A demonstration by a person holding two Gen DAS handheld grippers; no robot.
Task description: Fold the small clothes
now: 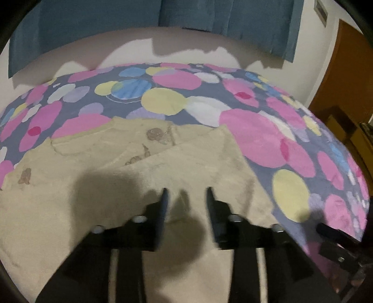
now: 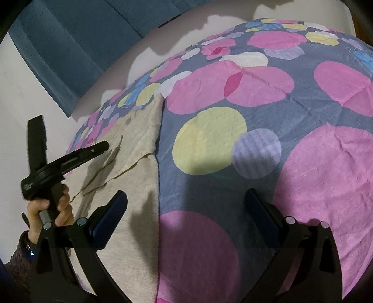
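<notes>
Jaws first: we found our left gripper (image 1: pixel 186 193) with its fingers parted a little and nothing between them, poised over the near part of the cream garment (image 1: pixel 144 177). Our right gripper (image 2: pixel 186 200) stood spread wide, empty, one finger (image 2: pixel 112 216) over the garment's straight right edge and the other over the bedspread (image 2: pixel 291 111).

From the right wrist view we noted the left hand (image 2: pixel 50 211) clutching the black handle of its tool at the frame's left side.

Cream garment lay flat on the spotted bedspread, its right side folded in over the middle so a slanted edge crossed the chest. Small brown motifs (image 1: pixel 155 134) showed near the far end; we could not make out what they depicted. Left wrist view was motion-blurred.

Beyond the garment, the bedspread ran on in pink, yellow, blue and lilac circles. Farther back we saw a pale wall (image 1: pixel 98 46), teal curtains (image 1: pixel 209 16), and a brown wooden door (image 1: pixel 347 60) at right.
</notes>
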